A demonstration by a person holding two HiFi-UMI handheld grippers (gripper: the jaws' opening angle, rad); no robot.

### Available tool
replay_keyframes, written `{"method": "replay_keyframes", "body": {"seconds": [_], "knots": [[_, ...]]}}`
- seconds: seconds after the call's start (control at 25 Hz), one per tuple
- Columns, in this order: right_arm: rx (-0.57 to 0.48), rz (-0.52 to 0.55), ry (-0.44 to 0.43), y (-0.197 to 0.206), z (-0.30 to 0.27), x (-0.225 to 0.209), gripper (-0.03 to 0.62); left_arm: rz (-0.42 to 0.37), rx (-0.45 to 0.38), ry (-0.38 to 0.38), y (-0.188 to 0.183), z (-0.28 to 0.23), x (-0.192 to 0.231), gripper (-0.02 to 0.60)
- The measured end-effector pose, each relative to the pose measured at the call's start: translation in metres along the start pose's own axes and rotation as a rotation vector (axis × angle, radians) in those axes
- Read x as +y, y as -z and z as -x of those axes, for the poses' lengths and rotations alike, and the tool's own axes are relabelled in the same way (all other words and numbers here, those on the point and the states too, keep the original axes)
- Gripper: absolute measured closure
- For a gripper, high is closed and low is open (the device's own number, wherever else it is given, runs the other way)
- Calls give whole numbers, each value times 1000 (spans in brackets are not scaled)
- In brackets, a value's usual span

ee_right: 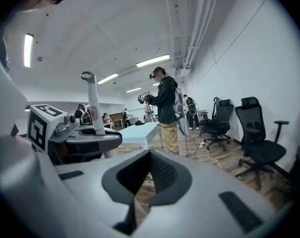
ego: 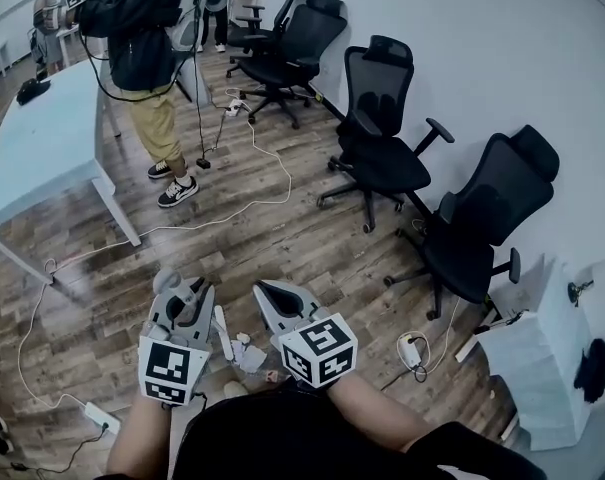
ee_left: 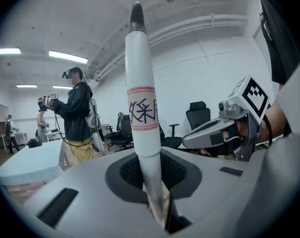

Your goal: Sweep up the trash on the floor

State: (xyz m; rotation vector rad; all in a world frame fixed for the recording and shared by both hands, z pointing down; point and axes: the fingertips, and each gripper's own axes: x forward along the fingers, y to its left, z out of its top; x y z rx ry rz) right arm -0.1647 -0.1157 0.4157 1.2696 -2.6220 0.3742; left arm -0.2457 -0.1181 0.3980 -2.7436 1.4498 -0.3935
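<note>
My left gripper (ego: 187, 290) (ee_left: 146, 180) is shut on an upright white handle (ee_left: 141, 108) with a red-edged label and a grey tip. The same handle (ee_right: 94, 110) rises out of the left gripper in the right gripper view. In the head view a white stick (ego: 222, 333) shows between the two grippers. Small crumpled white trash (ego: 249, 354) lies on the wooden floor just below them. My right gripper (ego: 274, 294) (ee_right: 149, 182) is beside the left one, jaws together, with nothing visible between them.
Three black office chairs (ego: 382, 138) stand ahead and to the right. A person (ego: 152, 58) stands by a pale table (ego: 42, 148) at the left. A white cable (ego: 262, 193) runs across the floor, with a power strip (ego: 94, 416) at the lower left. A white cabinet (ego: 542, 368) is at the right.
</note>
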Motion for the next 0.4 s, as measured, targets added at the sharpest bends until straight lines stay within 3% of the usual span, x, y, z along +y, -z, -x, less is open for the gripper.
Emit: {"method": "replay_keyframes", "body": {"seconds": [0.4], "knots": [[-18,7,0,-2,2,-3,580,-16,-56,10,-13,-2,-8,545]]}}
